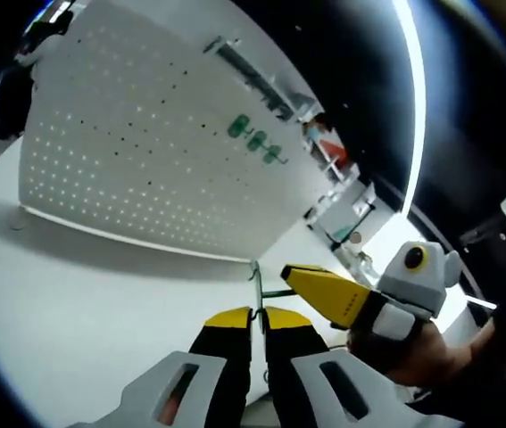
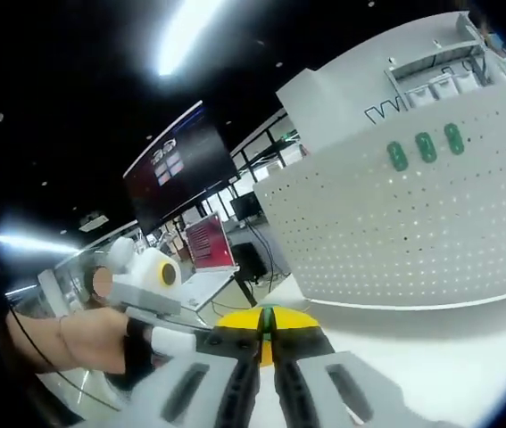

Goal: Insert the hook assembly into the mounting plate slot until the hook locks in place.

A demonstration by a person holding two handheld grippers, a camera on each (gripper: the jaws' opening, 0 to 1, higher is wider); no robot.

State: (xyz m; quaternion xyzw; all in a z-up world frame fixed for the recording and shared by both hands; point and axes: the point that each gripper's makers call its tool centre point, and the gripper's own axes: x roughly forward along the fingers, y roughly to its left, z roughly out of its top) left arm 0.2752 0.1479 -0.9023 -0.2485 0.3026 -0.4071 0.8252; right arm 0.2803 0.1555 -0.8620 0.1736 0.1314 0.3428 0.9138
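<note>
The perforated mounting plate (image 1: 145, 152) stands upright on the white worktop (image 1: 83, 303), its holes facing both tongs. Three green clips (image 1: 254, 140) sit high on it. The left tongs (image 1: 258, 314) are closed on the thin wire hook assembly (image 1: 256, 290), held well short of the plate. The right tongs (image 2: 267, 323), jaws together on the same wire, probably steady it for insertion.

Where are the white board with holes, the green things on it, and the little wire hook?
White pegboard (image 1: 128, 152), left gripper view: its holed face.
Green hooks (image 2: 425, 146), right gripper view: the middle one.
Wire hook (image 1: 257, 283), left gripper view: its thin stem above the shut jaws.
</note>
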